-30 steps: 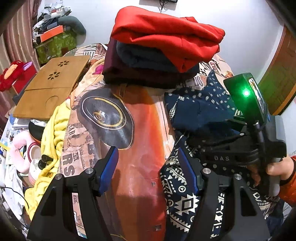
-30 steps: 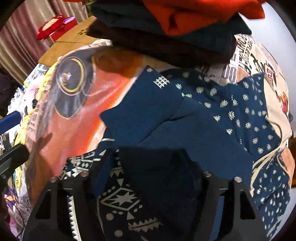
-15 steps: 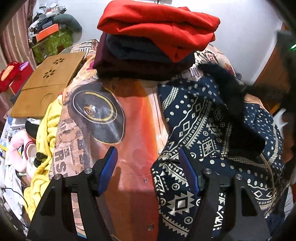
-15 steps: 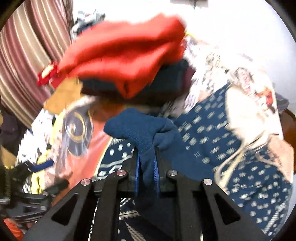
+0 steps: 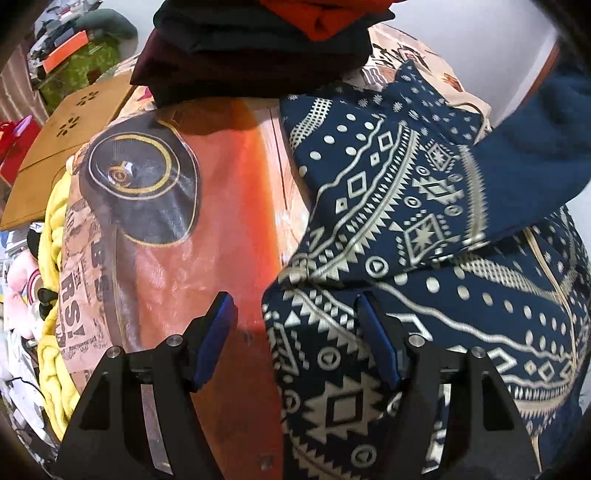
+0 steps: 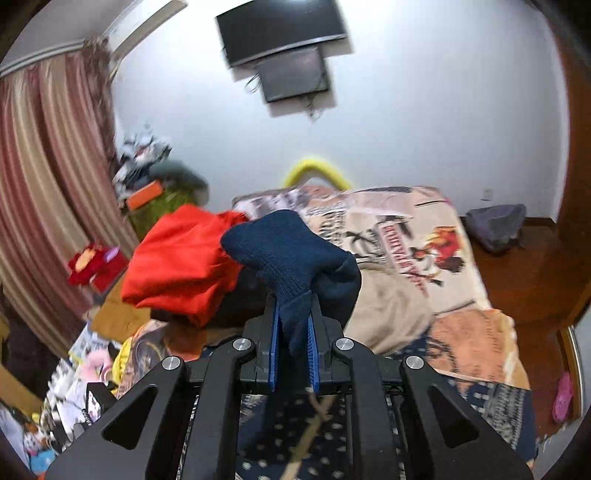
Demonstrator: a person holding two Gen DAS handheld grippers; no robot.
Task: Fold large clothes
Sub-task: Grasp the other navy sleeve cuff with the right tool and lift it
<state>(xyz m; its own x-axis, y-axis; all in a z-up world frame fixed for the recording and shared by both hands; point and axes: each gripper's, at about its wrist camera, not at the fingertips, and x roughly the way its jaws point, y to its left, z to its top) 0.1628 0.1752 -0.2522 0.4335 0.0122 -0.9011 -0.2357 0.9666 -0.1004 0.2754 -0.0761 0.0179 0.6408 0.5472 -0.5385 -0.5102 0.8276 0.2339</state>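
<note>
A navy garment with cream geometric print [image 5: 406, 206] lies on the bed's printed blanket [image 5: 236, 206], its plain blue underside lifted at the right [image 5: 535, 158]. My left gripper [image 5: 295, 332] is open and empty, low over the garment's near left edge, its right finger [image 5: 376, 339] over the fabric. My right gripper [image 6: 293, 328] is shut on a bunched blue knit part of the garment [image 6: 291, 251] and holds it raised above the bed.
A stack of folded clothes, red on top [image 6: 177, 262], dark ones beneath [image 5: 251, 55], sits at the bed's far side. A wooden lap board [image 5: 70, 136] and yellow blanket [image 5: 55, 229] lie left. A TV [image 6: 280, 33] hangs on the wall.
My right gripper has closed on the garment's blue edge and lifted it high, tilting up towards the wall. My left gripper has moved closer over the garment's left edge.
</note>
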